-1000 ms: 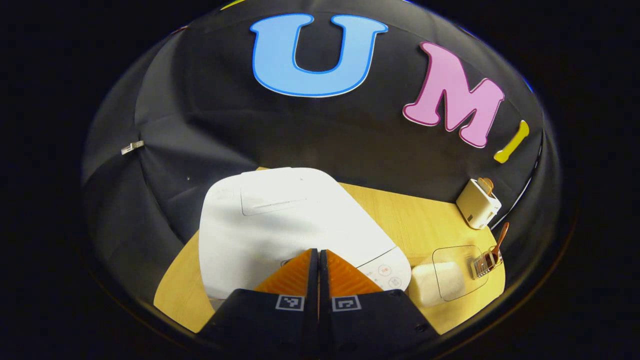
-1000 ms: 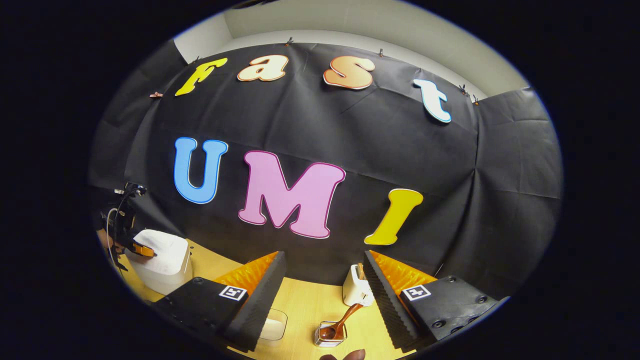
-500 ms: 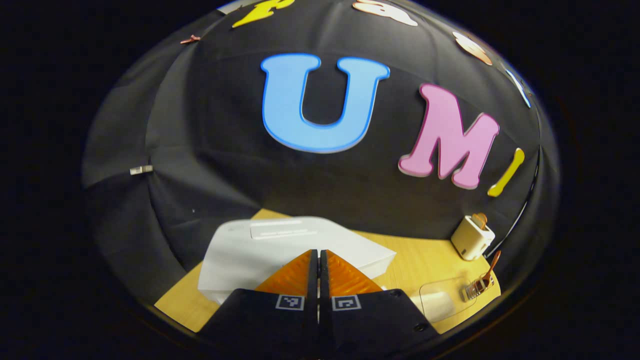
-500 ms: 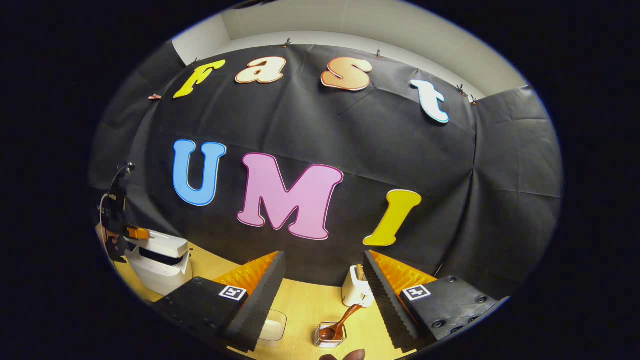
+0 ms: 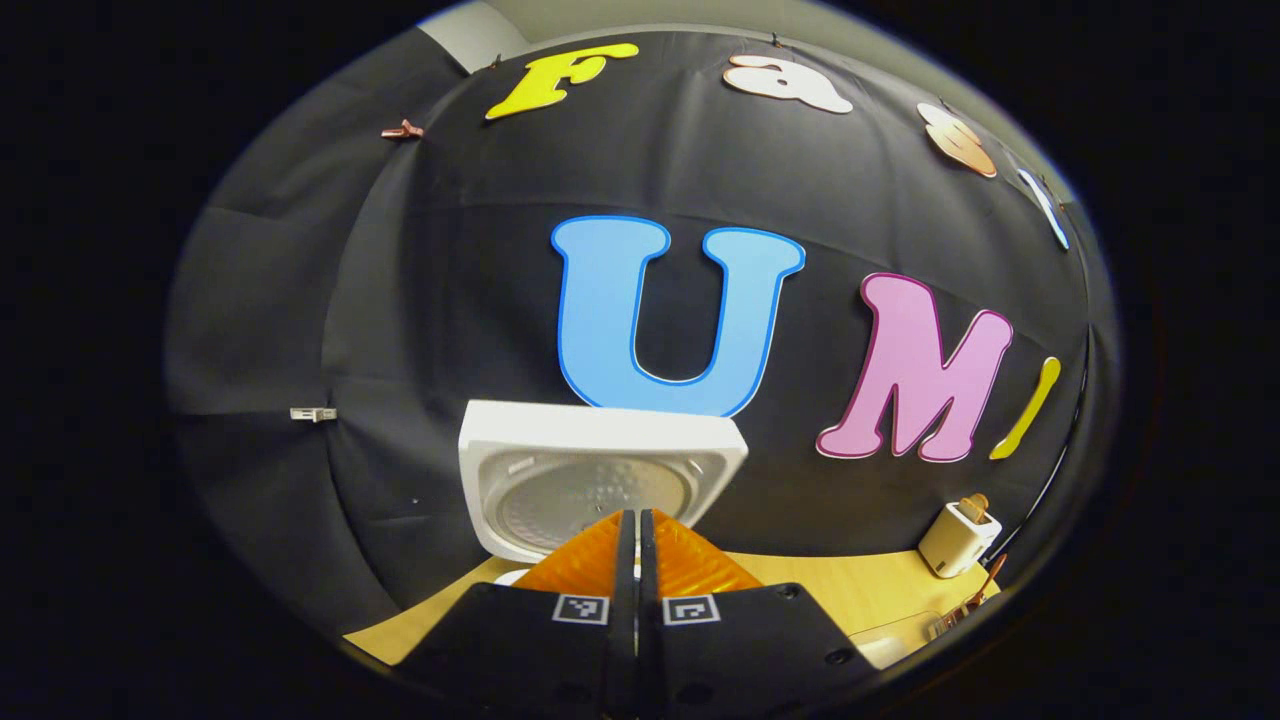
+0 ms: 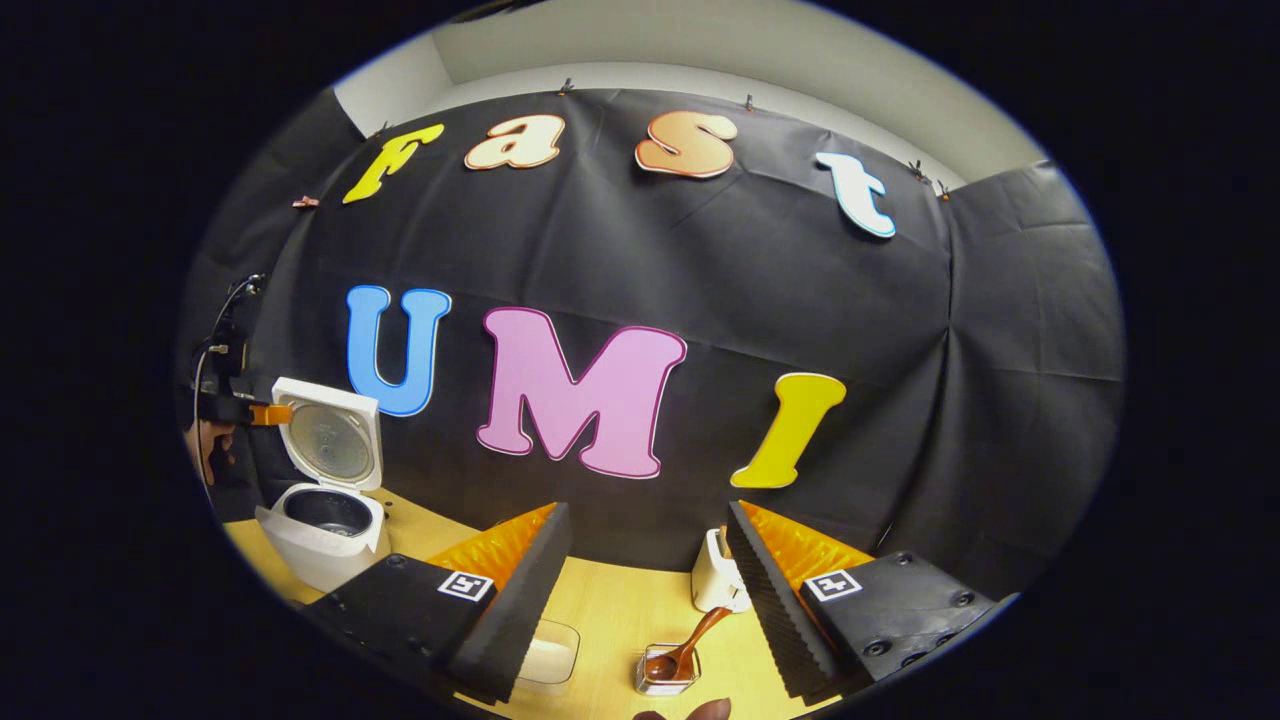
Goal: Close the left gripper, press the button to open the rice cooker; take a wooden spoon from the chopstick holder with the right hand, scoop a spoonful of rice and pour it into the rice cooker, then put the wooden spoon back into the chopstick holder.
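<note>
Now rice cooker (image 6: 322, 520) gapes, wooden spoon (image 6: 685, 650) in chopstick holder (image 6: 668, 675) — left fingers (image 5: 600, 545) closed, right fingers (image 6: 520, 590) apart.

The left gripper view is taken from just in front of the rice cooker (image 5: 600, 470), close to its raised lid, and is aimed slightly upward at the booth wall, with the counter (image 5: 860, 590) low in the frame. The right gripper view is taken from farther back and to the right, facing the same wall above the counter (image 6: 620, 610). Shared by both views are the rice cooker (image 6: 325, 500), the toaster (image 5: 958, 538) (image 6: 715, 585) and the wooden spoon (image 5: 985, 595) (image 6: 685, 650).
</note>
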{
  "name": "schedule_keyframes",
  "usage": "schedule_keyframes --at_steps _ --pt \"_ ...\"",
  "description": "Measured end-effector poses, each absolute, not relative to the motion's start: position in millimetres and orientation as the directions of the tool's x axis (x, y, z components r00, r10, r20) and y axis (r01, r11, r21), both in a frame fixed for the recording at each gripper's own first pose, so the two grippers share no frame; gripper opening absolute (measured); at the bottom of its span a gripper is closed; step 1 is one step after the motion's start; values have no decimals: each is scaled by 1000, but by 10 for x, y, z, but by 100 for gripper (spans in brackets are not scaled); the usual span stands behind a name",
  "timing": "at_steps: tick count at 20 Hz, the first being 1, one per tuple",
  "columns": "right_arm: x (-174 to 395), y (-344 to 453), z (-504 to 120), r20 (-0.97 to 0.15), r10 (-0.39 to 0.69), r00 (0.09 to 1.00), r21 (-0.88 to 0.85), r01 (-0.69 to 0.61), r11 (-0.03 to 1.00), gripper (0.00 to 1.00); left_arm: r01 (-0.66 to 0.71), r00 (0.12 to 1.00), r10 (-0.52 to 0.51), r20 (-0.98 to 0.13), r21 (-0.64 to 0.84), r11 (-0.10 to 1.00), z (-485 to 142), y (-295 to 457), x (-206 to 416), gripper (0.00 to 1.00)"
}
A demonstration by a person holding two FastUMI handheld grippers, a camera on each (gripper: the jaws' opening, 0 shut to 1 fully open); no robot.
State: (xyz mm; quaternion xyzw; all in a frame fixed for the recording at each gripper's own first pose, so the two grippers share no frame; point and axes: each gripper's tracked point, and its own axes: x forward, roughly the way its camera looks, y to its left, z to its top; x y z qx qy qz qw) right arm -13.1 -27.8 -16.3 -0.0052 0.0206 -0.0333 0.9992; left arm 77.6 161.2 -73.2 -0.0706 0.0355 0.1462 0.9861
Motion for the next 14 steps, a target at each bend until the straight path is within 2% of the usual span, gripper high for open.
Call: schedule_keyframes --at_steps 1,3,6,7,9,14 --pt "-135 -310 -203 -49 -71 996 6 72 997 96 -288 956 278 -89 -129 949 -732 1590 738 5" --pt "-134 -373 -291 -60 -68 996 31 70 997 96 -257 965 248 -84 -129 958 -713 1508 702 21" --pt "-106 -489 -500 -88 -45 995 69 51 996 96 -247 968 237 -87 -128 961 -712 1446 649 73" --pt "-88 -558 -637 -113 -39 993 94 50 994 97 -250 966 241 -88 -108 962 -715 1394 590 86" --pt "-31 -687 -942 -162 -25 986 140 48 989 96 -242 968 234 -92 -85 967 -728 1291 510 94" --pt "204 -915 -1649 -280 11 960 261 65 963 96 -230 968 219 -121 -79 970 -784 1073 336 95"
